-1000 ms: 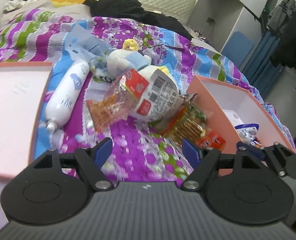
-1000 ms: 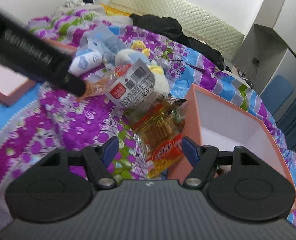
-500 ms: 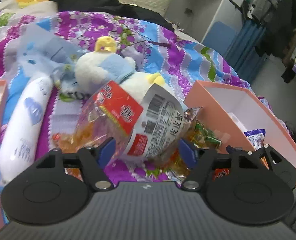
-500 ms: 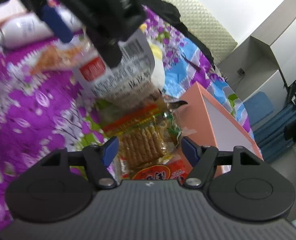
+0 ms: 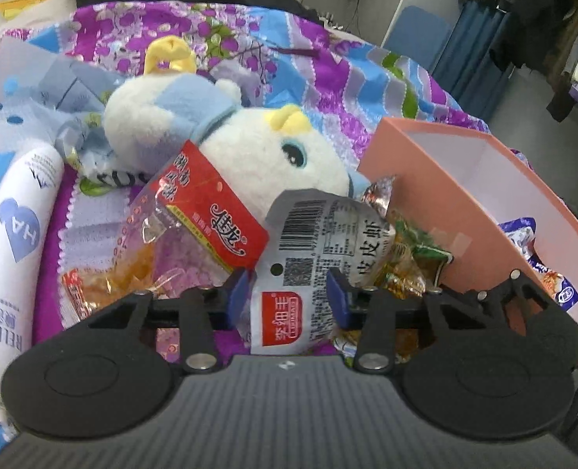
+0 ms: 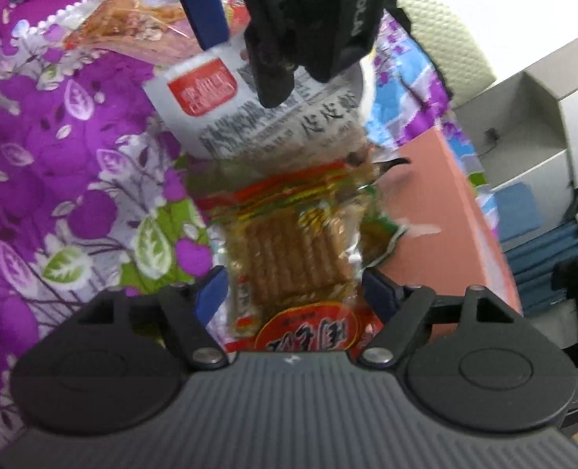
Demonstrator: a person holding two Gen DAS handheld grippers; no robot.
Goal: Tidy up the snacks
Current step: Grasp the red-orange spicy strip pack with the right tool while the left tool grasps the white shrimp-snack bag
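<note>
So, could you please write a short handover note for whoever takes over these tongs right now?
Left tongs: open, astride the white snack pouch, not clamped.
Right tongs: open, around the biscuit pack by the pink box.
Done: a blue-white packet lies in the box.
Left: pouch, biscuits and clear red-label bag are on the bedspread; box them. The plush toy and white bottle lie among them.

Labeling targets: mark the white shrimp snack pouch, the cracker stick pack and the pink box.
white shrimp snack pouch (image 5: 320, 242), left wrist view, barcode panel.
cracker stick pack (image 6: 292, 250), right wrist view, clear window.
pink box (image 5: 417, 195), left wrist view, near outer wall.
</note>
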